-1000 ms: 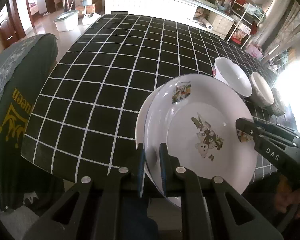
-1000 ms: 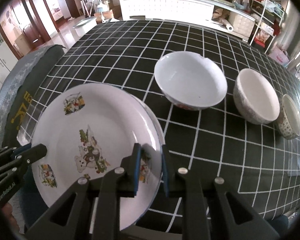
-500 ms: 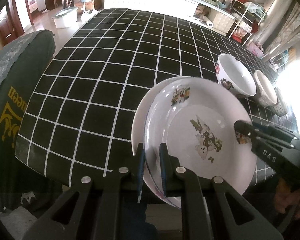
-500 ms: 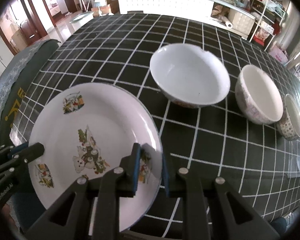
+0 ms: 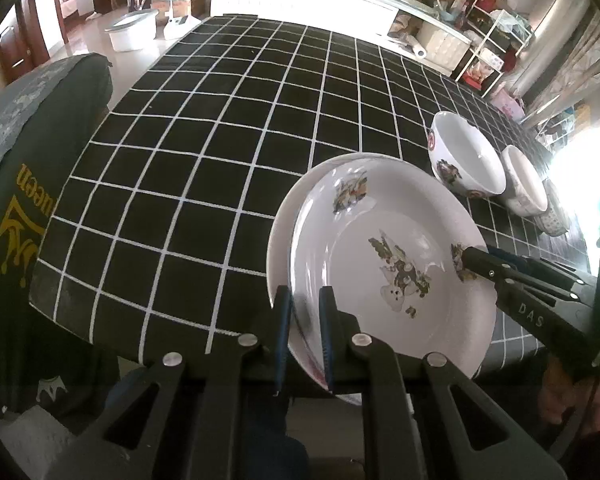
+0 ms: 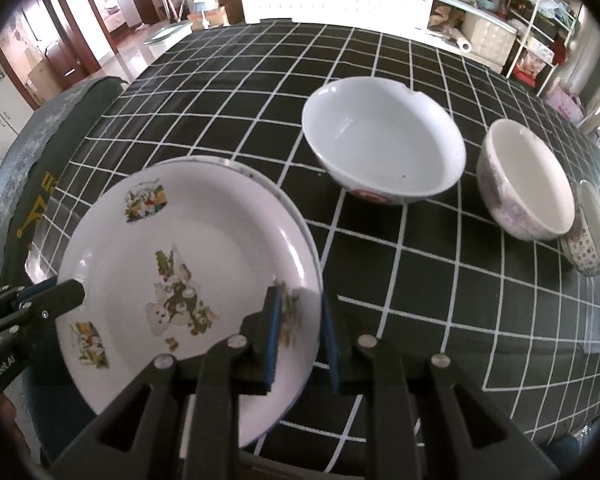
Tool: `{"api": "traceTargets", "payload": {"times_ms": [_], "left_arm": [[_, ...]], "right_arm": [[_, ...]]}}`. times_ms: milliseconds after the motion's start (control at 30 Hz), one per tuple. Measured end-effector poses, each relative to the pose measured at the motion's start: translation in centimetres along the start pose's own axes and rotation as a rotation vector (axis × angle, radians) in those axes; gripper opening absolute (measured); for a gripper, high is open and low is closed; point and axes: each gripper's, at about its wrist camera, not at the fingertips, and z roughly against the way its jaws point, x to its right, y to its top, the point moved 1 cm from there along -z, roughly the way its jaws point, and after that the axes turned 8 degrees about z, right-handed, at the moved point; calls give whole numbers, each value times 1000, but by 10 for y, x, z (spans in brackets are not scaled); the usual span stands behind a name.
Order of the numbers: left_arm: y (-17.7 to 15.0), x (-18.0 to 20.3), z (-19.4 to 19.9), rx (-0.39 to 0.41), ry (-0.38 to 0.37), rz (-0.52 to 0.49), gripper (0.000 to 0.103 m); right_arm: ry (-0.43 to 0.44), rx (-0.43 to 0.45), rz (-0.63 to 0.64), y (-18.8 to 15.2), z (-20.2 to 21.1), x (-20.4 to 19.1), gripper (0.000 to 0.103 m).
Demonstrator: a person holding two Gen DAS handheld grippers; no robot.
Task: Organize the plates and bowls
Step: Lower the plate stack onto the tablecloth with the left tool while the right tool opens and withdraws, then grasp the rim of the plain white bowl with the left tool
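You had the white round plate printed with cartoon animals (image 6: 188,264) pinched at both sides: your left gripper (image 5: 303,332) was clamped on its left rim, and your right gripper (image 6: 300,332) was clamped on its right rim. The plate sat at the near left corner of the surface (image 5: 228,128), a table under a black cloth with a white grid. It hung tilted just over a plain white plate (image 5: 288,216) lying beneath it; whether the two were touching could not be told.

Further right stood a large white bowl with a red pattern outside (image 6: 384,148), then a smaller speckled bowl (image 6: 528,184), then a small patterned cup-like bowl (image 6: 592,236) at the far right, all apart from the plates.

The step in hand looked like stacking the printed plate onto the plain one. Your next move probably called for levelling it, centring it over the lower plate, lowering until it seated, then opening both grippers together so it did not tip. The bowls seemed to remain for nesting afterwards.
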Motion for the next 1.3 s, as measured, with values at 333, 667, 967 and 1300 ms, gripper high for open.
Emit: {"api": "traceTargets", "payload": {"times_ms": [333,667,967,1300], "left_arm": [[-10,0,17,28,6,2,12],[-17,39,35,64,-24,-78,12],[-21,86,41,48,-54,-167,12],[0,133,62,71,-85,-235,12]], "right_arm": [[30,22,-43,-14,16,5,24],[39,86,-93,-28,49,25,24],[45,140,-107,-39,82,43,24],[119,150,-150,-21,102,73,24]]}}
